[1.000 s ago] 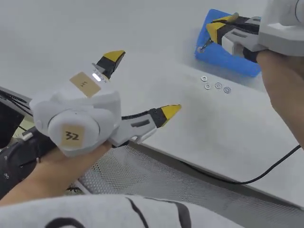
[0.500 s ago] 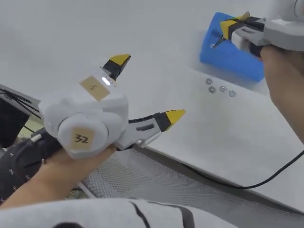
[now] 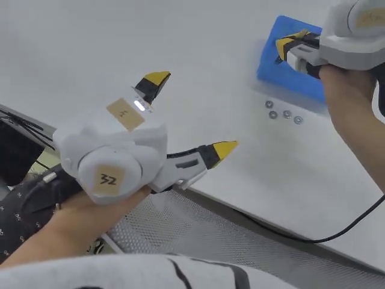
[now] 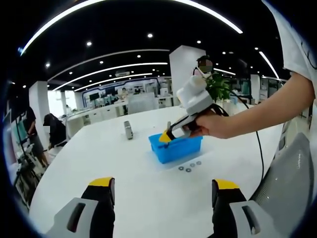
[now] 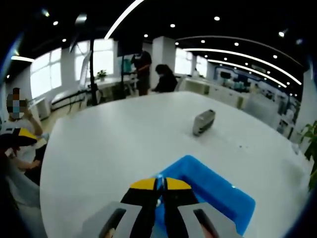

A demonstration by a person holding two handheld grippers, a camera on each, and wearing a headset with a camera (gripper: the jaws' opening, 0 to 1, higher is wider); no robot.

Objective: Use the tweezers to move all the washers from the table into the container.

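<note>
White worktop (image 3: 120, 48), left tongs open, right tongs above the container.
Left tongs (image 3: 191, 112) hang spread wide apart over the near edge of the worktop, holding nothing. Four washers (image 3: 287, 114) lie in a short row on the worktop, well ahead and to the right of them, near the right tongs. The blue container (image 3: 280, 77) sits just beyond the washers. The right tongs (image 3: 284, 47) hover over it, pressed together on the thin tweezers (image 5: 159, 187), of which little shows.

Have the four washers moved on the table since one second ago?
No. The washers lie in the same row on the table, close beside the blue container, as before; only the camera shifted.
</note>
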